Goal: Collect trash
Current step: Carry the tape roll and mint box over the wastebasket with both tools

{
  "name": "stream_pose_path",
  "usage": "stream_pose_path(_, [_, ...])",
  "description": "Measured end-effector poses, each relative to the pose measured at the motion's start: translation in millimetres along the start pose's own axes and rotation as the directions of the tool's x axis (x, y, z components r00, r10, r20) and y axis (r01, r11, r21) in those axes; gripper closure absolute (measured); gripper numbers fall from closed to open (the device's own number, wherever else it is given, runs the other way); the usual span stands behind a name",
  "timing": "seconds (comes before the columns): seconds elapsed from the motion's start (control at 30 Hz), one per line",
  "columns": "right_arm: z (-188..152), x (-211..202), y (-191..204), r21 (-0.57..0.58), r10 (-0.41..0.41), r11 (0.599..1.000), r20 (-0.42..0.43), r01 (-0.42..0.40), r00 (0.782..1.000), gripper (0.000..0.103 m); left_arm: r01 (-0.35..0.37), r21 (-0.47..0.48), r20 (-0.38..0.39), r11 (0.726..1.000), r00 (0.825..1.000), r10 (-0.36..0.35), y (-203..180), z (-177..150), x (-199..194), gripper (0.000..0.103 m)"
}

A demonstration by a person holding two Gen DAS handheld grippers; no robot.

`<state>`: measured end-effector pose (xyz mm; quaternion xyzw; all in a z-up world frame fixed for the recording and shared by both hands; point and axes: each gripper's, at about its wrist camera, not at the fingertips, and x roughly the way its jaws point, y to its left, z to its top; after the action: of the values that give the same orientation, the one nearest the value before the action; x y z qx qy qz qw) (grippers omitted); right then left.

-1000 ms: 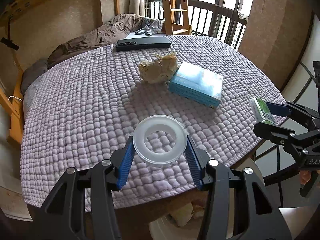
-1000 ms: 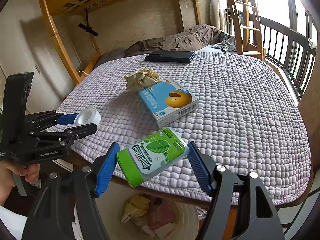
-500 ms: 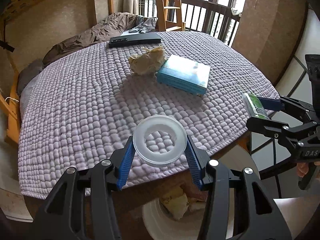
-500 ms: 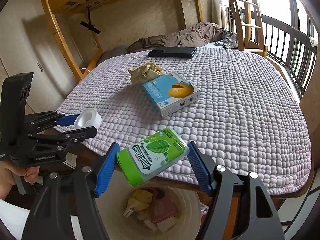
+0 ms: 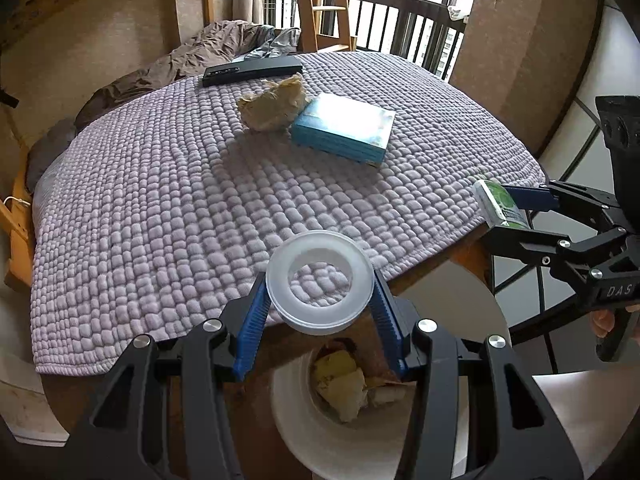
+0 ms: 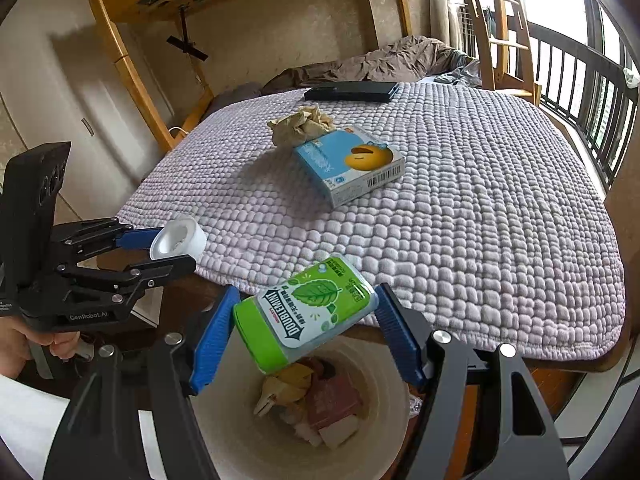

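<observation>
On our left, the left tongs (image 5: 320,312) are closed on a white tape roll (image 5: 320,286), one blue pad pressed against each side of the ring. From the right wrist view we see the same left tongs (image 6: 160,248) and tape roll (image 6: 178,238) held off the near edge of the desk. Below and between our two tools stands the white trash bin (image 6: 240,432), with crumpled wrappers and paper scraps inside; in the left view its rim (image 5: 472,312) shows just under the desk edge. On the lilac quilted cover (image 6: 480,208) lie a crumpled brown paper wad (image 6: 298,128), touching a blue carton with an orange face (image 6: 350,164), and farther back a flat black box (image 6: 352,92). On our right, the right tongs (image 6: 306,316) are clamped on a green Doublemint gum container (image 6: 306,312), tilted with its green cap end low, directly over the open bin. The left view shows that container (image 5: 498,204) just off the desk's corner.
</observation>
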<state>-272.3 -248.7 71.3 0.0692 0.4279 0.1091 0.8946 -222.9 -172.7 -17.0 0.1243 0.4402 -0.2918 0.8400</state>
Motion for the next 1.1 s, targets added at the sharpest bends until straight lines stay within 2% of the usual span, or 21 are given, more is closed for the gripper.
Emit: stream_pose_path(1.1, [-33, 7, 11, -0.038, 0.070, 0.997, -0.104, -0.074, 0.992, 0.034, 0.081, 0.075, -0.091, 0.994, 0.993, -0.074, -31, -30, 12, 0.051])
